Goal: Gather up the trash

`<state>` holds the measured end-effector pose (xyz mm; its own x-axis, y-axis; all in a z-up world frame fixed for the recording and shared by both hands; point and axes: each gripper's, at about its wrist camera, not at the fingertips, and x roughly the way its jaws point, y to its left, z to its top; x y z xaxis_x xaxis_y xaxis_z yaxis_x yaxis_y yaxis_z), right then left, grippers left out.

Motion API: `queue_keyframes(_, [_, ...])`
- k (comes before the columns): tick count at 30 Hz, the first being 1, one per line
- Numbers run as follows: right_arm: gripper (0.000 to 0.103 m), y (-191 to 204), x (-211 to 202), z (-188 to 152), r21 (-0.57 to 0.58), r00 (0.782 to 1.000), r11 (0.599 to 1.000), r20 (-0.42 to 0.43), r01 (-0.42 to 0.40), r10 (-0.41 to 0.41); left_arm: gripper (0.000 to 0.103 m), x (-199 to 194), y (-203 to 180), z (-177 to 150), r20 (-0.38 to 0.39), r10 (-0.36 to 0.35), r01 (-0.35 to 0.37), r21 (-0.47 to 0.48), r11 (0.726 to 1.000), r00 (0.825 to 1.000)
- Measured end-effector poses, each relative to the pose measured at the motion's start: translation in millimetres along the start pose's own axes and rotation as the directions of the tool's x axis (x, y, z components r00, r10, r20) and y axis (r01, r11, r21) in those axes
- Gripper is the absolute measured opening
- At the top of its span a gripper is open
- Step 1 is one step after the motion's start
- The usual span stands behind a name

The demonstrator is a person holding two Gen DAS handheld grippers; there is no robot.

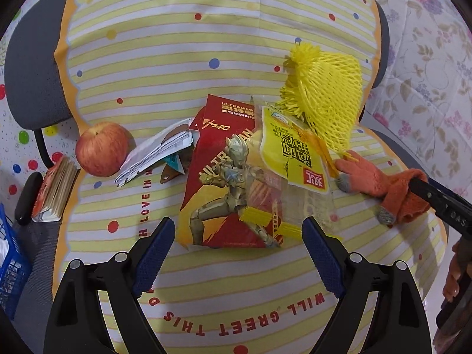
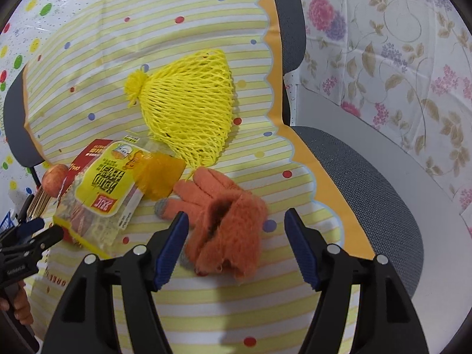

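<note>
- Left wrist view, starting at the left edge of the striped cloth (image 1: 165,44): a small thick booklet (image 1: 54,190) lies half off the cloth's edge, with a blue basket (image 1: 11,268) just beyond it, probably where the trash is meant to go.
- An apple (image 1: 101,148) sits near the left edge, touching a folded white wrapper (image 1: 153,153); the apple looks whole, so I judge it is not trash.
- At the middle of the cloth lies the red card packet (image 1: 224,177), with the clear yellow-labelled snack bag (image 1: 287,159) overlapping its right side; these loose wrappers seem to be the trash to collect.
- Left gripper (image 1: 237,253) hovers just short of the red packet's near edge, jaws spread wide and empty, wide enough to straddle the packet's corner.
- Toward the right edge, a yellow foam net (image 1: 324,94) lies partly on the snack bag, far side of the cloth.
- Right wrist view: an orange glove (image 2: 224,215) lies crumpled near the cloth's right edge, below the net.
- Right gripper (image 2: 236,242) has its jaws parted on either side of the glove's cuff, pads not pressing it; it holds nothing, and looks placed to take or shift the glove.
</note>
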<state>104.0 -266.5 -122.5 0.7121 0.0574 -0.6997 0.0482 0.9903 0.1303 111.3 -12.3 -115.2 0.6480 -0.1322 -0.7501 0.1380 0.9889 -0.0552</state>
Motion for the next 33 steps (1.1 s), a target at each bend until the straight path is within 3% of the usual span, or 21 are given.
queue_keyframes(1, [0.065, 0, 3, 0, 0.004, 1.0, 1.0, -0.001, 0.001, -0.001, 0.087, -1, -1, -1, 0.001, 0.004, -0.004, 0.013, 1.0, 1.0])
queue_keyframes(3, [0.051, 0, 9, 1, 0.011, 1.0, 1.0, -0.013, -0.002, 0.002, 0.087, -1, -3, -1, -0.002, 0.009, -0.009, 0.029, 1.0, 1.0])
queue_keyframes(5, [0.017, -2, 7, 3, 0.022, 1.0, 1.0, -0.014, -0.006, 0.006, 0.087, -4, -5, 0, 0.003, 0.009, -0.009, 0.043, 0.999, 1.0])
queue_keyframes(17, [0.014, -17, -103, 13, -0.05, 0.98, 0.995, 0.18, 0.091, -0.08, 0.086, -1, -20, 7, 0.0, -0.037, 0.037, 0.052, 0.998, 0.999])
queue_keyframes(25, [0.014, -36, -95, 17, -0.017, 0.979, 0.996, 0.187, 0.087, -0.082, 0.08, 27, -88, 43, 0.024, -0.08, 0.075, 0.181, 0.981, 0.996])
queue_keyframes(33, [0.014, -50, -80, 33, 0.006, 0.977, 0.998, 0.2, 0.07, -0.069, 0.074, 93, -118, 76, -0.018, 0.05, -0.044, 0.245, 0.968, 0.999])
